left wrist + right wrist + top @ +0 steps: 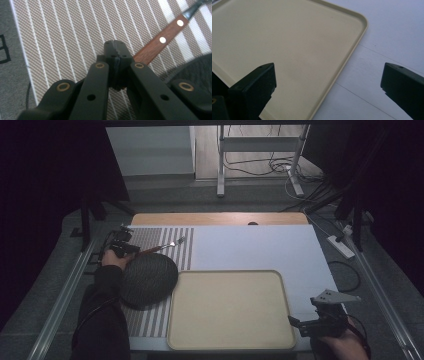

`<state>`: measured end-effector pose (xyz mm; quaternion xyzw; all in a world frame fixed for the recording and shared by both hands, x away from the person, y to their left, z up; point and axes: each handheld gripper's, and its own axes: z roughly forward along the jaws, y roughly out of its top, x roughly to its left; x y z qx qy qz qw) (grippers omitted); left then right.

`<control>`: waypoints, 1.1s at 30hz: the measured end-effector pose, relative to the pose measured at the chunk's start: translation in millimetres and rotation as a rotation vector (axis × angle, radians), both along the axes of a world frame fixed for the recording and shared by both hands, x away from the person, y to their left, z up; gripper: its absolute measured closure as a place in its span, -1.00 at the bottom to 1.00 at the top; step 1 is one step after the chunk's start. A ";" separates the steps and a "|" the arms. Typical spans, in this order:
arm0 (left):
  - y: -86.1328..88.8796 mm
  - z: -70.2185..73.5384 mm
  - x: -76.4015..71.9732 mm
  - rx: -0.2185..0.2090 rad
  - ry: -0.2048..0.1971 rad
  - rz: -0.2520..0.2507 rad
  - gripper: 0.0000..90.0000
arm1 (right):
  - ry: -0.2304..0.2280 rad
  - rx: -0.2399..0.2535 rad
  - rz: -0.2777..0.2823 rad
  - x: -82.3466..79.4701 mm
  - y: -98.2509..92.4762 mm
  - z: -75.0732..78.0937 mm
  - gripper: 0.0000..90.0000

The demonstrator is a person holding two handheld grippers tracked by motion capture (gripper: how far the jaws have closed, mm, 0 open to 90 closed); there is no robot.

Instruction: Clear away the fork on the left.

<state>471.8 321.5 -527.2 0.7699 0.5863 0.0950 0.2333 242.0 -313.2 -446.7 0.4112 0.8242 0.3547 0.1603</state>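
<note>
A fork [165, 246] with a brown wooden handle [160, 42] lies across the striped mat [150, 237] at the far left. My left gripper [122, 249] is at the handle's end. Its pads [115, 53] are pressed together with no gap, and the handle runs in behind the right jaw, where its end is hidden. A dark round woven piece [147, 280] sits just in front of the fork. My right gripper [320, 320] stands open at the near right. Nothing is between its fingers [254, 86] above the corner of the beige tray [352, 27].
The beige tray [230, 342] takes up the near middle of the white table top [260, 245]. A bare strip of white surface [387, 37] lies to the tray's right. Metal rails run along both table sides, and a stand and cables are on the floor beyond.
</note>
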 end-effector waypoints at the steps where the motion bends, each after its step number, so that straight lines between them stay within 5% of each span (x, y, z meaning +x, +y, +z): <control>1: -1.2 0.3 -1.2 0.002 0.004 -0.007 0.98 | -0.001 -0.001 0.000 0.0 -0.1 0.0 -0.99; 4: -3.4 1.2 -1.6 0.013 0.009 -0.017 0.98 | 0.000 0.000 0.001 0.0 0.0 0.0 -0.99; 9: -0.6 7.7 0.4 -0.017 -0.036 0.001 0.80 | -0.002 -0.003 0.001 -0.2 0.0 0.1 -0.99; 10: -0.5 10.9 0.9 -0.046 -0.055 -0.015 0.57 | -0.001 0.000 0.000 0.0 -0.2 0.0 -0.99; 13: -2.7 13.6 2.6 -0.040 -0.064 -0.028 0.29 | 0.000 0.001 -0.001 0.0 -0.3 0.0 -0.99; 14: -3.6 14.2 4.0 -0.053 -0.063 -0.036 0.05 | 0.000 0.000 0.001 0.0 -0.1 0.0 -0.99; 20: -13.6 16.9 13.2 -0.065 -0.064 -0.090 -0.39 | 0.000 0.000 0.000 0.0 -0.1 0.0 -0.99; 21: -15.4 16.9 15.2 -0.061 -0.060 -0.097 -0.59 | 0.000 0.000 0.000 0.0 -0.2 0.0 -0.99; 27: -32.4 11.6 26.8 -0.013 -0.014 -0.182 -0.98 | -0.002 0.001 0.002 -0.1 -0.4 0.0 -0.99; 33: -45.1 6.4 36.9 0.046 0.019 -0.208 -0.99 | -0.003 0.003 0.003 -0.2 -0.5 0.1 -0.99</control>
